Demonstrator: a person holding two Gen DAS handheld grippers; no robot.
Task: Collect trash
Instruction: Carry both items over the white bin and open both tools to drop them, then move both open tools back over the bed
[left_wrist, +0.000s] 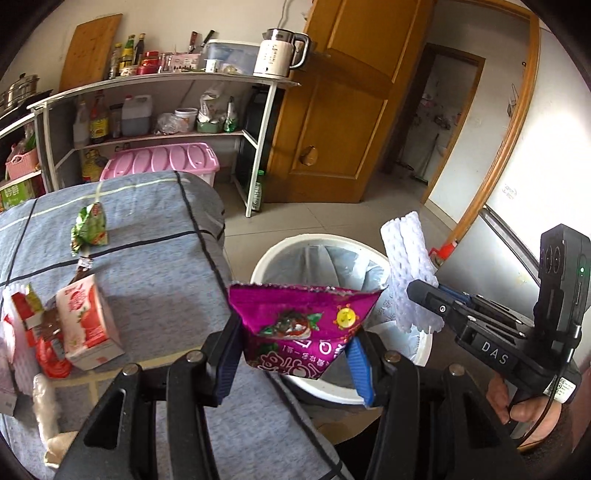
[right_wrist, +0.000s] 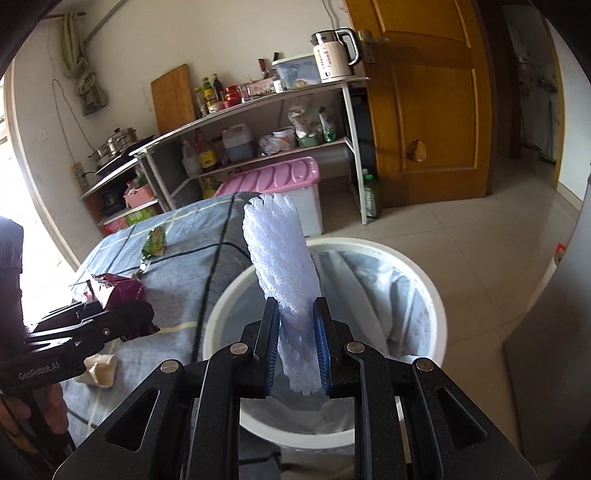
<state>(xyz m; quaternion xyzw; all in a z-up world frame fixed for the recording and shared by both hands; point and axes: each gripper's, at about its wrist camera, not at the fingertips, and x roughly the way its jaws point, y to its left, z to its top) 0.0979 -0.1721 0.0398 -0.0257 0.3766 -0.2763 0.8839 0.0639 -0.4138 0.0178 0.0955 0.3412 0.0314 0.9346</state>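
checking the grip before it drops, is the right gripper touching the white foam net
Touching. In the right wrist view the right gripper has both blue pads pressed against the foam net, which is pinched narrower between them, above the white bin.

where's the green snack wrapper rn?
Crumpled green foil snack wrapper lies on the grey checked cloth, far left in both views, beyond the pink carton.

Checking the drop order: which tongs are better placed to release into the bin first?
Right: its tongs hold the foam net over the bin; the left tongs' purple wrapper sits at its rim.
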